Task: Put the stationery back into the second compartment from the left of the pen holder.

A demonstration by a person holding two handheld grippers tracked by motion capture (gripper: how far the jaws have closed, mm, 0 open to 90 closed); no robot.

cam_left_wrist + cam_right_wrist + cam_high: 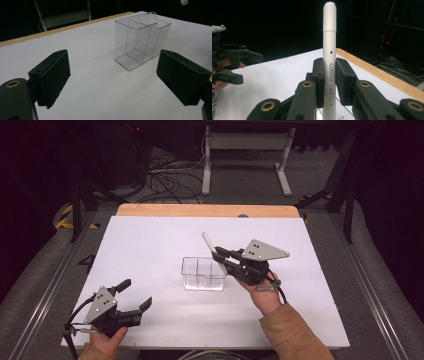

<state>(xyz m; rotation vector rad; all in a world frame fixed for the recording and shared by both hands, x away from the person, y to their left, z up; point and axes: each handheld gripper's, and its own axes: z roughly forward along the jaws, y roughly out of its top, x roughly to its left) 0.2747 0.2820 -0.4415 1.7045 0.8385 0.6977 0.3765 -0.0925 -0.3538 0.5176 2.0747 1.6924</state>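
Above the clear divided organizer [203, 274], my right gripper [220, 254] clamps the white pen [209, 243] for insertion, left gripper [136, 294] apart.

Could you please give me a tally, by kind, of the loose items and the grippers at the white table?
White pen: 1
Clear divided container: 1
Grippers: 2, the left gripper and the right gripper
Total: 4

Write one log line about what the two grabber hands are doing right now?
right gripper: shut on white pen, beside clear divided box | left gripper: open, holding nothing, apart from box | surface: white table
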